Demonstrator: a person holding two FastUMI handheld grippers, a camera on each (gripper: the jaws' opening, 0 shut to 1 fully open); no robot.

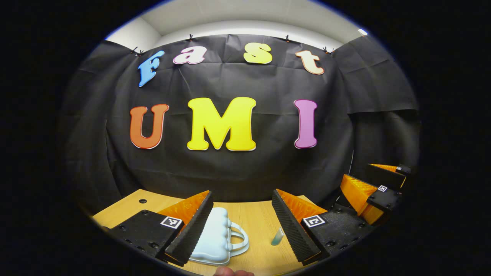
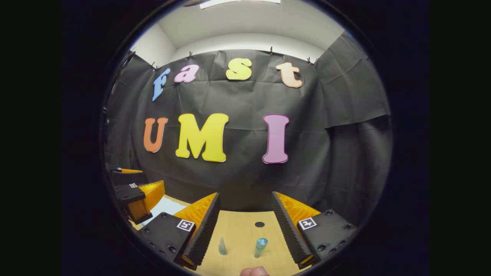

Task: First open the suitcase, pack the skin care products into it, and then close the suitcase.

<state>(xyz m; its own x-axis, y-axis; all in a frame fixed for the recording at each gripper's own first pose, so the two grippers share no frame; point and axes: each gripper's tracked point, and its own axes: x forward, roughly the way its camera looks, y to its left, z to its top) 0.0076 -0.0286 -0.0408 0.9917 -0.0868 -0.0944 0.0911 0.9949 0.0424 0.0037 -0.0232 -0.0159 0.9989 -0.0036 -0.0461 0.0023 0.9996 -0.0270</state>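
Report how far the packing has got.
Nothing looks done. The suitcase lies shut on the table. A tube and a bottle stand outside it. Both tools, left and right, are open and hold nothing. Opening, packing and closing are all left.

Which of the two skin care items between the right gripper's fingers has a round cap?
The bottle nearer the right finger: it has a round cap on top. The tube by the left finger tapers to a point instead.
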